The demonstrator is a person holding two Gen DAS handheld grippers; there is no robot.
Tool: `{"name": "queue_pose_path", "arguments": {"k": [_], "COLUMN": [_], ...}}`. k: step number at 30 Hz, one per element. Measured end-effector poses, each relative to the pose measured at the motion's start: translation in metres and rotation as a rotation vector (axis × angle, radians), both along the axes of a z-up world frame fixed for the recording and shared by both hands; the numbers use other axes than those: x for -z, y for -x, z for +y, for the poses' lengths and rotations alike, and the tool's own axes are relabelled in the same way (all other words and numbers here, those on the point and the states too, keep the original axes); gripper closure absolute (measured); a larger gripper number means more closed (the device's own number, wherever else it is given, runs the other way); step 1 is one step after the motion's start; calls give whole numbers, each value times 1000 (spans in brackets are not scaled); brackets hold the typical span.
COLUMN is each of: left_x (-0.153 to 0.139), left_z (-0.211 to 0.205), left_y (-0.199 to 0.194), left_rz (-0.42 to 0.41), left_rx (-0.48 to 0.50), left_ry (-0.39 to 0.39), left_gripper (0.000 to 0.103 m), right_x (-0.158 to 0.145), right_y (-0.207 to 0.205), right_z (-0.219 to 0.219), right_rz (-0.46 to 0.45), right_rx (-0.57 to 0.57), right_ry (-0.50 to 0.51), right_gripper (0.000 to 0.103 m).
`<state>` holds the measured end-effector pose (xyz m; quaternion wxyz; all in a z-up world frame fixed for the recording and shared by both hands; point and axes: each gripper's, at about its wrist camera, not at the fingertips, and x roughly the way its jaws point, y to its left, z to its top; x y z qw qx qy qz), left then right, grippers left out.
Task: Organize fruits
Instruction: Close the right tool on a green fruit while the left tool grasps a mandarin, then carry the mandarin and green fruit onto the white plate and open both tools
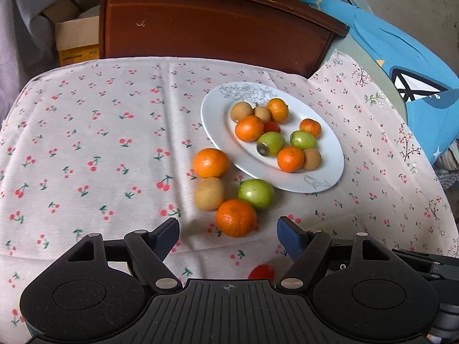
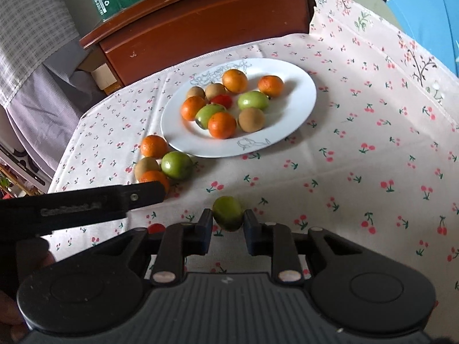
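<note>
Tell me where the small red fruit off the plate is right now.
The small red fruit lies on the cherry-print cloth, close in under the left gripper, nearer than the loose orange and well short of the plate.

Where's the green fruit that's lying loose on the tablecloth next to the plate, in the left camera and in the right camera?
Left wrist view: the loose green fruit lies centre frame, just below the plate's near rim, above an orange.
Right wrist view: the loose green fruit sits left of centre, below the plate's lower-left rim; a different green fruit is in the right gripper.
Shared landmark: the white plate.
</note>
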<state>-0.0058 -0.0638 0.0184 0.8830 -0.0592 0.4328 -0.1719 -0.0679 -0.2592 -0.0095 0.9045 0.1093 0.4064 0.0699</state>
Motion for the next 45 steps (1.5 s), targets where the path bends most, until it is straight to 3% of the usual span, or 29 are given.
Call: {"name": "queue_pose_path", "arguments": {"k": [9,12,15,29,35,45], "left_x": [5,5,5,-8,-12,-40], "left_z": [-9,-11,-10,-2,-2,9], "left_y": [-3,-2,-1,9,17,20], "left_rz": [-24,-27,-29,-63,-90,-163], "left_rx": [8,5,14,7,11,-17], "left_ry": [-6,-24,-20,-28,-76,-37], "left_gripper": [53,69,73,74,74,74], "right_x": [1,1,1,-6,-6,-29], "right_y": [-1,-1,-2,0,0,4], "right_z": [1,2,4,9,14,9], "right_rz": [1,-1,-4,-37,-33,-101], "right_rx": [6,3,-1,-32,-51,-37], "right_ry": [-17,-12,-3,-23,-18,-47], "right_gripper": [76,76,76,80,80,80]}}
